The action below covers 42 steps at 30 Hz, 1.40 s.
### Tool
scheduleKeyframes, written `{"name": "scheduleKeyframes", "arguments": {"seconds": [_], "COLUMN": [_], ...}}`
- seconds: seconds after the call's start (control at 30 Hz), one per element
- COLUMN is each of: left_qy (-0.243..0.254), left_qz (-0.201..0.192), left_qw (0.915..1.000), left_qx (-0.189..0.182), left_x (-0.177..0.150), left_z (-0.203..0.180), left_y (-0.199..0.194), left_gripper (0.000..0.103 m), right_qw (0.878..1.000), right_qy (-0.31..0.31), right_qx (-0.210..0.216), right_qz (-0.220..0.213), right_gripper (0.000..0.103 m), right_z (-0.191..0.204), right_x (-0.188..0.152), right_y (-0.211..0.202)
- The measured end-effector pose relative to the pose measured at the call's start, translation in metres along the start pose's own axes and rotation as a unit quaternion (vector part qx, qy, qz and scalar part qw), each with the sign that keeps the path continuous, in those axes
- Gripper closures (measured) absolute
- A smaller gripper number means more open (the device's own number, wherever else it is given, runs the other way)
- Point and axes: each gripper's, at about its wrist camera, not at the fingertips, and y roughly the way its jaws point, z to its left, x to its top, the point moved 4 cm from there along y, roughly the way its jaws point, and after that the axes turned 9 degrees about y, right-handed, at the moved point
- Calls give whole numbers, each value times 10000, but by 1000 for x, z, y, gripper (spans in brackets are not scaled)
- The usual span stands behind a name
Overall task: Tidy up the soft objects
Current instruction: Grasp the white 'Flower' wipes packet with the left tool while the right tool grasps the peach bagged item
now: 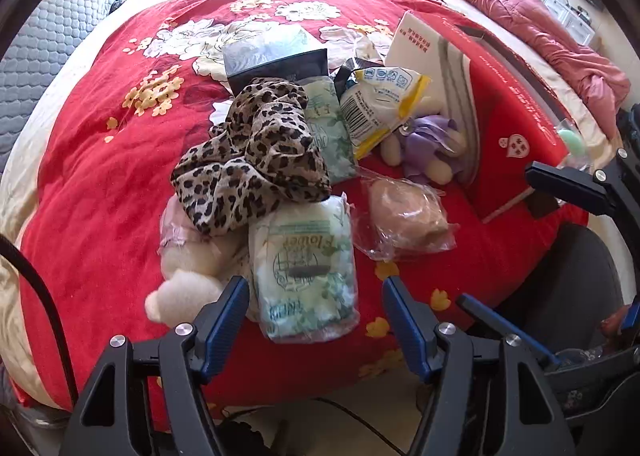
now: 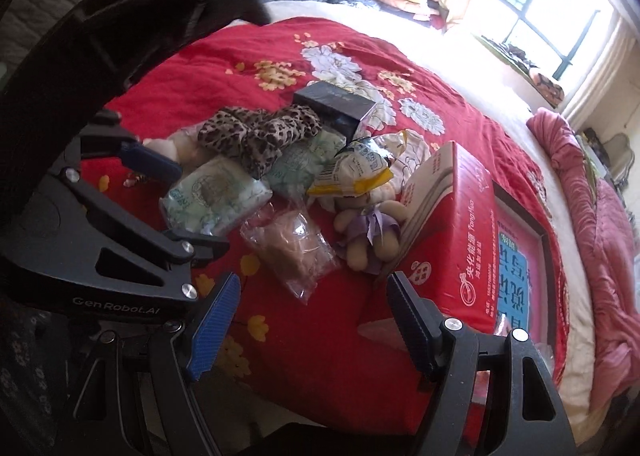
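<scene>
On the red floral blanket (image 1: 100,184) lies a heap of soft things: a leopard-print scarf (image 1: 252,160), a "Flower" tissue pack (image 1: 304,264), a second tissue pack (image 1: 332,136), a yellow-and-white packet (image 1: 380,104), a small plush in purple (image 1: 424,148), a clear bag with something beige (image 1: 404,216) and a white plush (image 1: 188,276). My left gripper (image 1: 314,288) is open just above the near tissue pack (image 2: 216,196), a finger on each side, pads apart from it. My right gripper (image 2: 314,280) hangs open over bare blanket, just short of the clear bag (image 2: 288,248).
A red carton (image 2: 460,232) stands open on its side to the right, on a framed picture (image 2: 516,268). A dark box (image 2: 336,104) sits behind the heap. A pink quilt (image 2: 592,216) lies along the far side, a grey padded headboard (image 1: 52,36) to the left. The bed's edge runs below the grippers.
</scene>
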Motion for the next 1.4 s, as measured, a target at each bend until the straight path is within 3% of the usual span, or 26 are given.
{"name": "scheduleKeyframes", "arguments": {"seconds": [0.2,0.27,0.4,0.57,0.67,0.7,0.87,1.03,1.23,1.4], "left_qy": [-6,-109,-216,-443,-608,-650,-901,-984,-926,-810], "left_qz": [229,345,468,425,332,298,125,-90,-246,-282], "left_qw": [9997,9993,9985,9968,9953,9948,9912,9882,9884,9892], "left_qx": [79,-34,-190,-508,-680,-727,-959,-1174,-1178,-1188], "left_x": [10,11,13,11,11,11,9,6,4,5], "left_z": [4,7,13,23,30,34,49,52,39,25], "left_y": [13,18,25,28,27,27,23,7,-12,-21], "left_gripper": [36,37,50,55,57,58,59,60,59,59], "right_qw": [9991,9983,9968,9948,9949,9951,9960,9942,9843,9779], "right_qy": [-428,-584,-770,-957,-915,-886,-568,-19,555,968], "right_qx": [12,15,204,315,356,377,559,609,631,640], "right_qz": [2,-50,-67,-139,-221,-211,-399,-883,-1552,-1738], "right_gripper": [26,26,26,26,45,54,56,57,57,57], "right_z": [1,1,3,6,3,2,-3,-16,-35,-50], "right_x": [4,5,7,10,12,13,13,14,16,23], "right_y": [25,32,46,61,67,69,62,31,-10,-23]}}
